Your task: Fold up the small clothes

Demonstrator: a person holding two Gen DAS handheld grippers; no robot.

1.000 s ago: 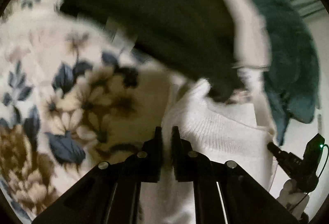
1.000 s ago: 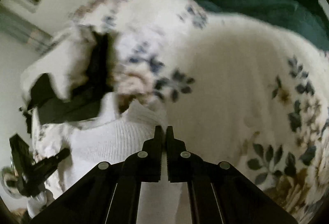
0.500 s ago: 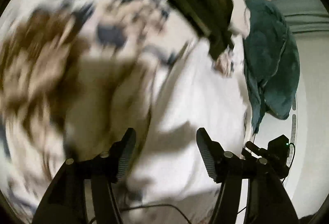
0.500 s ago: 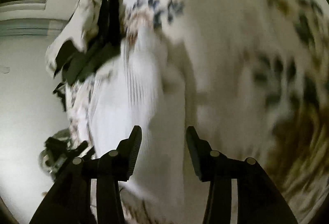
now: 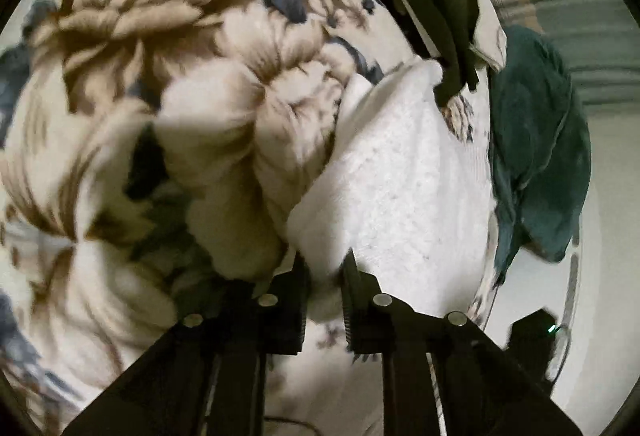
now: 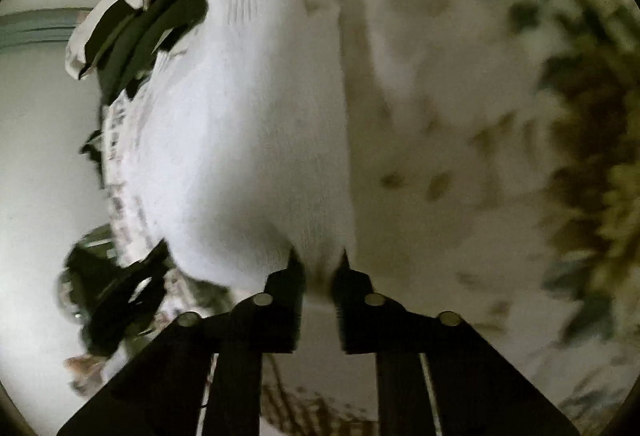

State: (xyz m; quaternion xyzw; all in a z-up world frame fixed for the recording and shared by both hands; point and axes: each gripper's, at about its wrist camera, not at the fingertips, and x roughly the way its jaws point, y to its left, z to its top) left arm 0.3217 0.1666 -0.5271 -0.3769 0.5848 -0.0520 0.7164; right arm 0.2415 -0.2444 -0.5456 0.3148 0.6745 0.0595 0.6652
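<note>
White knit garment (image 5: 404, 172), ribbed, flat on floral blanket (image 5: 160, 84)

We see a white knitted garment (image 5: 404, 172), ribbed and matt, ahead of our matt black plastic left gripper (image 5: 325, 268). Left of it lies a plush, fuzzy flowered blanket (image 5: 160, 84); far right, teal fleece (image 5: 536, 156).

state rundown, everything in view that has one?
white knit garment: lying on the floral blanket, near edge bunched in both grippers
left gripper: closing, white knit between its fingers
right gripper: closing, white knit between its fingers
floral blanket: spread out, rumpled
dark clothes: piled at the far end
teal garment: crumpled, hanging over the edge
</note>
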